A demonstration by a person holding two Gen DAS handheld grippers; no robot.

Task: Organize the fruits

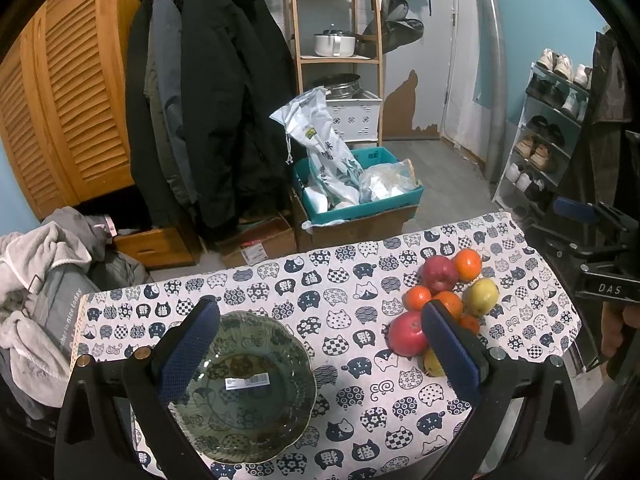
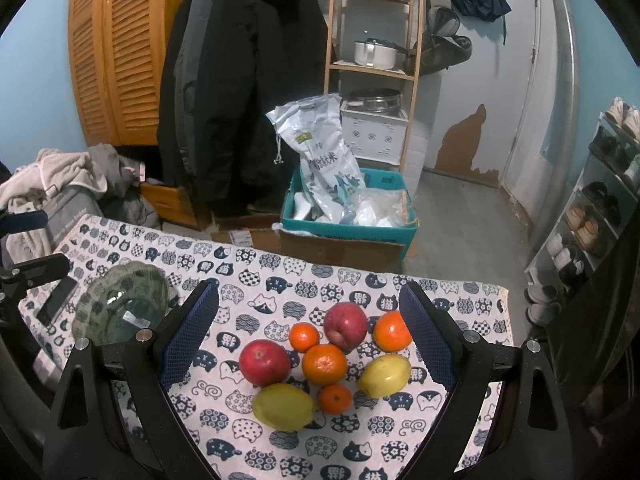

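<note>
From the left wrist, the left gripper gaped wide and empty above a green glass bowl. From the right wrist, the right gripper spread wide, holding nothing, over clustered red apples, oranges and yellow-green lemons on the cat-print cloth.

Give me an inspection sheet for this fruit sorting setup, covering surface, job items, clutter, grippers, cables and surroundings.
Surface: table under a white cloth printed with navy cats.
Job's things: empty green glass bowl with scalloped rim; fruit cluster of two red apples, four oranges and two yellow-green pears, all on the cloth, none in the bowl.
Clutter: dark phone beside the bowl.
Grippers: left gripper open above the bowl; right gripper open over the fruit; neither holds anything.
Cables: nothing seen.
Surroundings: black coats, wooden shelf, teal crate, shoe rack.
</note>
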